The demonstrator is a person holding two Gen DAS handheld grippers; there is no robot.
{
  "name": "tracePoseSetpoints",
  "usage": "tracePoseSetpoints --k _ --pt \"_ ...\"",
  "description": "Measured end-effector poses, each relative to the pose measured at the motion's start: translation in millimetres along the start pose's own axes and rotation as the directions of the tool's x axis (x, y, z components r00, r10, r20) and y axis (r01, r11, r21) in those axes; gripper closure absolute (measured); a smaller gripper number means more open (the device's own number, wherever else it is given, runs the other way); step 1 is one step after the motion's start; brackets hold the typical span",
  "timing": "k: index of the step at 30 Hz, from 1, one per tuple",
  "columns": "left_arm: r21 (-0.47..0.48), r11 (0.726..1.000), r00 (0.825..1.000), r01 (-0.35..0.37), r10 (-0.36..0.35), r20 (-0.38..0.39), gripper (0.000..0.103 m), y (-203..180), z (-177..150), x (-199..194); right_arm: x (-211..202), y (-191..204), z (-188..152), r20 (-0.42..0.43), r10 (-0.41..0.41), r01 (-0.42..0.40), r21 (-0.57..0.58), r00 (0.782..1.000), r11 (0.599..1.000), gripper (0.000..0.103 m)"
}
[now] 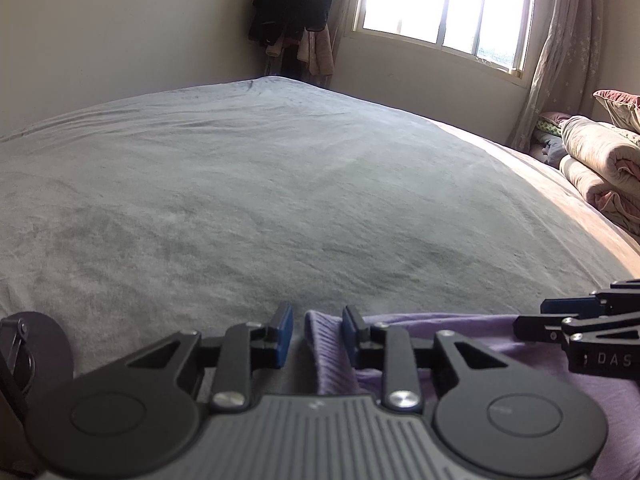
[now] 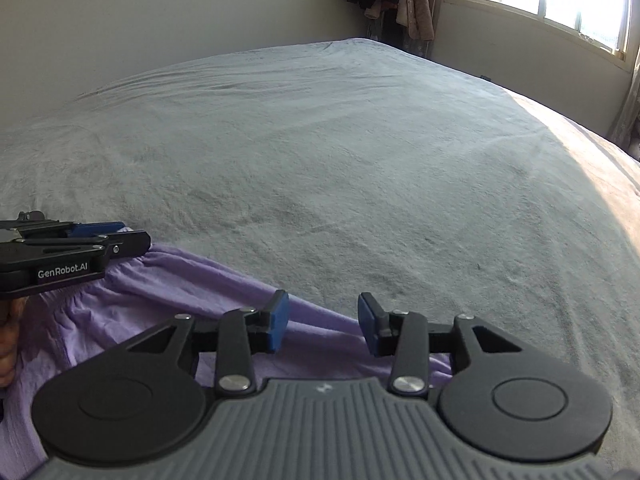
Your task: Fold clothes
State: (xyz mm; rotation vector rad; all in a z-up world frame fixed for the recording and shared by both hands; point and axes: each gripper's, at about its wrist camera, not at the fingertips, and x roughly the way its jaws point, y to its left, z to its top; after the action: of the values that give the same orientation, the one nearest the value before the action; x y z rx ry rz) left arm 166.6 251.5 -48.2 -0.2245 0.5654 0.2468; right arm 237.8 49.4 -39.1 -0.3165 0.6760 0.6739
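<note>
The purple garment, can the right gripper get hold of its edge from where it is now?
Probably yes: the right gripper is open just over the purple garment edge, nothing between them; the left gripper sits off to the side.

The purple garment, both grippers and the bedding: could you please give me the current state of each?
Purple garment: crumpled at the near edge of the bed, not folded.
Left gripper: open, ribbed purple edge between its pads.
Right gripper: open, over the garment, holding nothing.
Grey bed cover: spread flat, lightly wrinkled.
Quilt: folded, at the bed's right side.
Curtain: drawn aside.
</note>
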Motion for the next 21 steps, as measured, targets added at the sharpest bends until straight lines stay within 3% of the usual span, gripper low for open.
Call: tracePoseSetpoints --k 2,3,6,9,12,14,16,17,19,20,21 --pt "0.005 1.0 1.0 -0.001 0.001 -0.002 0.086 -0.5 -0.7 -0.2 7.4 9.4 -1.9 0.001 -0.018 0.018 -0.029 1.0 0.999 0.079" --pt "0.01 1.0 1.0 -0.006 0.006 0.003 0.09 -1.3 -1.1 -0.9 8.0 12.5 -2.2 0.014 -0.029 0.03 -0.042 0.999 0.999 0.102" --pt "0.011 1.0 0.999 -0.02 0.02 0.05 0.096 -3.0 -2.3 -6.6 6.6 19.6 -2.0 0.064 -0.064 0.069 -0.074 0.996 0.995 0.102" --pt "-0.015 1.0 0.997 -0.022 0.023 0.08 0.095 -0.4 -2.0 -8.8 8.6 20.1 -1.7 0.109 -0.094 0.1 -0.057 0.99 0.993 0.102" --pt "-0.025 0.999 1.0 -0.024 0.024 0.016 0.087 1.7 -0.5 3.3 20.3 20.3 -4.7 0.1 -0.116 0.12 -0.044 0.988 0.992 0.102" --pt "-0.007 0.999 0.999 -0.032 0.032 0.016 0.087 -1.8 -0.2 3.8 26.8 24.0 -5.8 0.091 -0.13 0.135 -0.054 0.987 0.989 0.101" --pt "0.012 1.0 0.999 -0.028 0.027 0.021 0.08 -5.2 -0.3 2.7 25.1 25.0 -3.1 0.085 -0.138 0.142 -0.047 0.987 0.989 0.099" --pt "0.014 1.0 0.999 -0.023 0.022 0.027 0.076 -5.8 -0.3 1.2 21.8 23.4 -2.0 0.079 -0.137 0.139 -0.029 0.987 0.99 0.097" --pt "0.004 1.0 0.999 -0.012 0.012 0.048 0.057 -5.0 -0.3 -4.8 10.2 16.8 -3.5 0.07 -0.136 0.136 0.01 0.988 0.991 0.084" --pt "0.003 1.0 0.998 -0.016 0.015 0.058 0.056 -5.4 0.0 -8.4 1.6 11.6 -7.3 0.07 -0.141 0.14 0.022 0.987 0.99 0.081" --pt "0.007 1.0 0.998 -0.014 0.013 0.061 0.056 -6.5 0.6 -12.5 -7.0 6.4 -11.2 0.07 -0.146 0.144 0.034 0.987 0.989 0.072"
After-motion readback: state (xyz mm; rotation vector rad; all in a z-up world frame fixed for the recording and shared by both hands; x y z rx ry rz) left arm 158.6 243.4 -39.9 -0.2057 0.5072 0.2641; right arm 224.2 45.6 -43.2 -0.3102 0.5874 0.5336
